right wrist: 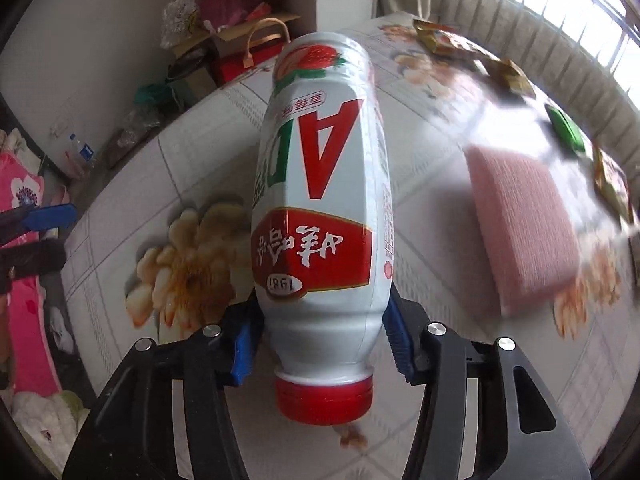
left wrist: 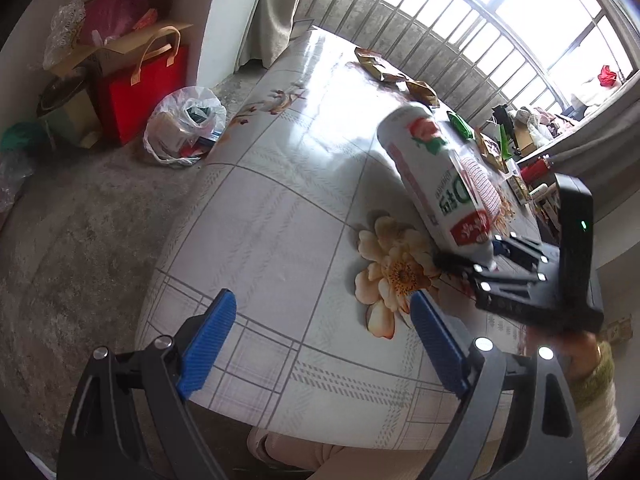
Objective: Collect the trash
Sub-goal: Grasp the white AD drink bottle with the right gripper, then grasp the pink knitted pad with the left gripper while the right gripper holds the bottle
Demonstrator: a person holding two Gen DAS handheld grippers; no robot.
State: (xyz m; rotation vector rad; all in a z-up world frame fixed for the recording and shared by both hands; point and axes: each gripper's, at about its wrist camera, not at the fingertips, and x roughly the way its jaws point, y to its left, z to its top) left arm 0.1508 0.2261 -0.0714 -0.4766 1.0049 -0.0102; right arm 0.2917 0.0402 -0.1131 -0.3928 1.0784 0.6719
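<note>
My right gripper point(right wrist: 320, 344) is shut on a white drink bottle point(right wrist: 320, 200) with a red cap and strawberry label, gripped near its neck, base pointing away, held above the table. The bottle point(left wrist: 436, 176) and right gripper point(left wrist: 496, 256) also show in the left wrist view, at the right. My left gripper point(left wrist: 320, 340) is open and empty above the table's near edge. Snack wrappers point(left wrist: 384, 66) lie at the far side of the table point(left wrist: 280, 208). A green wrapper point(right wrist: 566, 126) lies at the right.
A pink sponge-like pad point(right wrist: 524, 224) lies on the floral tablecloth right of the bottle. On the floor left of the table sit a clear plastic bag with trash point(left wrist: 184, 126), a red gift bag point(left wrist: 148, 88) and boxes. A barred window is behind.
</note>
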